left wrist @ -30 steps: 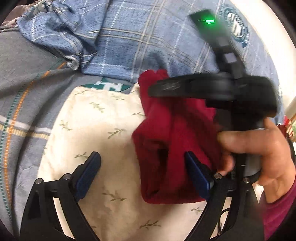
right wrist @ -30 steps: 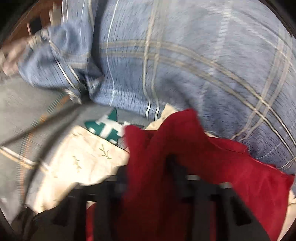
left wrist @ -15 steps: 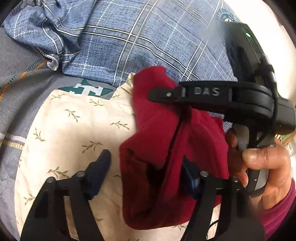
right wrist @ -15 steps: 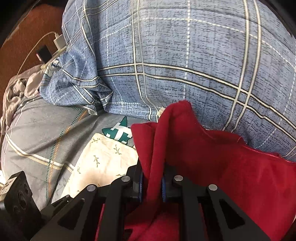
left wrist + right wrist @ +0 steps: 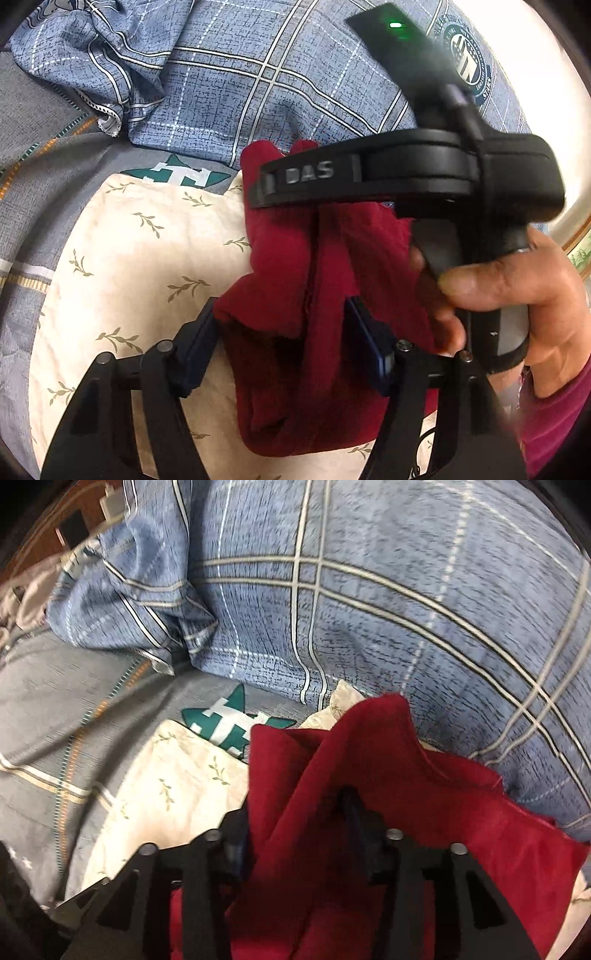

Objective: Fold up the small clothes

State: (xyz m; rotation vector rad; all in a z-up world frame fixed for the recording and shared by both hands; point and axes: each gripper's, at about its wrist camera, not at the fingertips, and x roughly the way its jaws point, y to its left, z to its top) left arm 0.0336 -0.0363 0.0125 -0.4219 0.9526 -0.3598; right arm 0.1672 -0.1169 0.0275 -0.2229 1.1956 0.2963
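A dark red garment (image 5: 295, 295) is bunched over a cream leaf-print cloth (image 5: 140, 258). My left gripper (image 5: 284, 339) has its blue-padded jaws apart, with a hanging fold of the red garment between them. My right gripper (image 5: 299, 827) has opened; the red garment (image 5: 369, 775) drapes between and over its fingers. From the left wrist view the right gripper's black body (image 5: 406, 177) lies across the garment's top, held by a hand (image 5: 517, 288).
A blue plaid pillow (image 5: 369, 609) lies behind the garment. A grey striped bedsheet (image 5: 55, 720) spreads to the left, with a teal and white patch (image 5: 229, 727) by the cream cloth. A charger and cable (image 5: 92, 528) sit at the far left.
My right gripper's jaws have spread apart from pinching the red cloth. My left gripper has narrowed around the hanging fold. The garment has shifted a little.
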